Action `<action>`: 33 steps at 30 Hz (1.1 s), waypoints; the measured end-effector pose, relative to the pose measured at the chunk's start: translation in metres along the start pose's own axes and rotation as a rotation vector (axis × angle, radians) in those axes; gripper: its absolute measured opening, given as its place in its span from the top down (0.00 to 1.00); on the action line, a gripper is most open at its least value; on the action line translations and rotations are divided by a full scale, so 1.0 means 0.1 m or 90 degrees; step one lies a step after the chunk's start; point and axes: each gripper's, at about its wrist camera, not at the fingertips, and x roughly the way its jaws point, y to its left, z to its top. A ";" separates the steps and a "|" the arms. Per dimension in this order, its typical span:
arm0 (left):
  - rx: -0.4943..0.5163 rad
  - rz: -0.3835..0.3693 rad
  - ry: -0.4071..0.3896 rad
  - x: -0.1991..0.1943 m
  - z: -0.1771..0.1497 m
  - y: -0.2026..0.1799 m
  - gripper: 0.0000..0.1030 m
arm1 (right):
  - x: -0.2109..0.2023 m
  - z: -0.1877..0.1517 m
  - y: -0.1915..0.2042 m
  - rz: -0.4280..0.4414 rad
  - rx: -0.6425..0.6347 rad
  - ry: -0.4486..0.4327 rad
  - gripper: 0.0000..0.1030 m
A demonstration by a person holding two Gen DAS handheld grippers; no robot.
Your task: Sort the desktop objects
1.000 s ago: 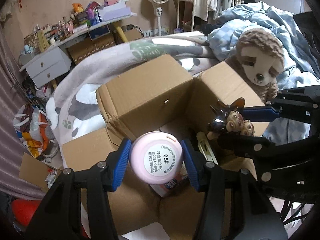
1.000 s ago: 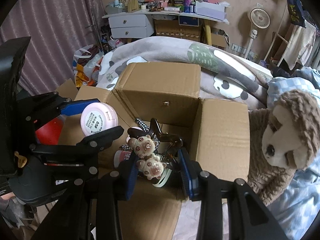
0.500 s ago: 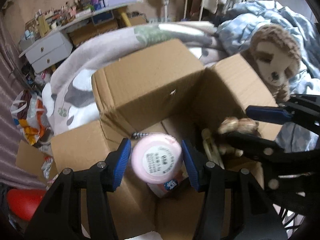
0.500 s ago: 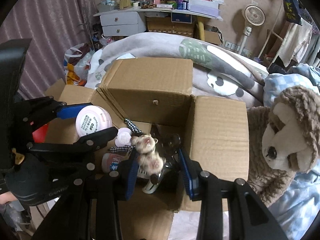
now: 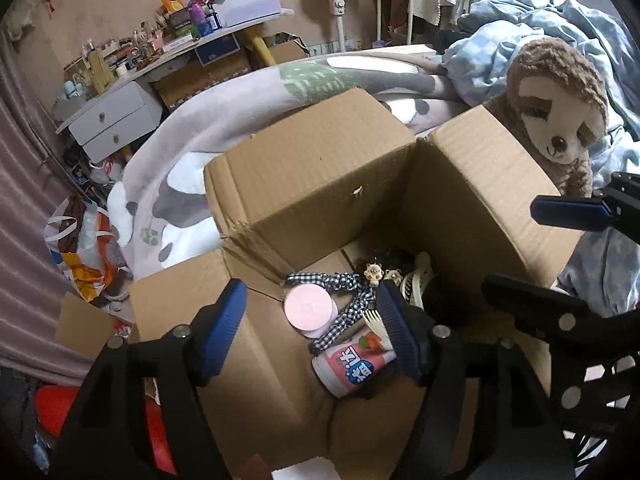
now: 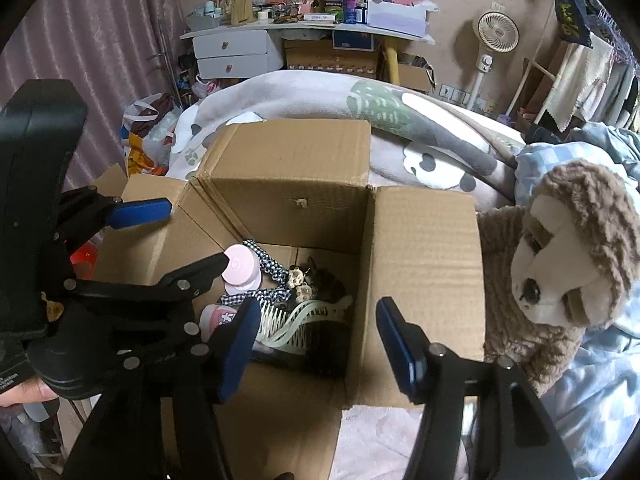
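While your left gripper and right gripper hang over the open box, both sets of jaws are opening and grip nothing. The pink jar lies on the box floor at frame centre of the left view, flat round face turned up toward you, its short axis roughly vertical. Just below it the pink tube lies on its side, long axis running lower left to upper right, partly behind your left gripper's right finger. A checked ribbon crosses between them. The bear clip rests at mid-floor in the right view, beside the white claw clip, whose length runs left to right. A plush sloth sits against the box's right wall. The box stands on a bed; a cluttered desk and a fan fill the upper frame.
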 end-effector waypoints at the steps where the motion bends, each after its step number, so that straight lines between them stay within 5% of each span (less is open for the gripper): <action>1: -0.005 -0.003 -0.001 -0.03 0.01 0.01 0.33 | -0.02 0.00 0.00 0.000 0.001 -0.001 0.41; 33: 0.010 0.022 -0.104 -1.54 -0.39 -0.02 0.31 | -1.38 -0.43 0.43 -0.035 0.000 -0.073 0.40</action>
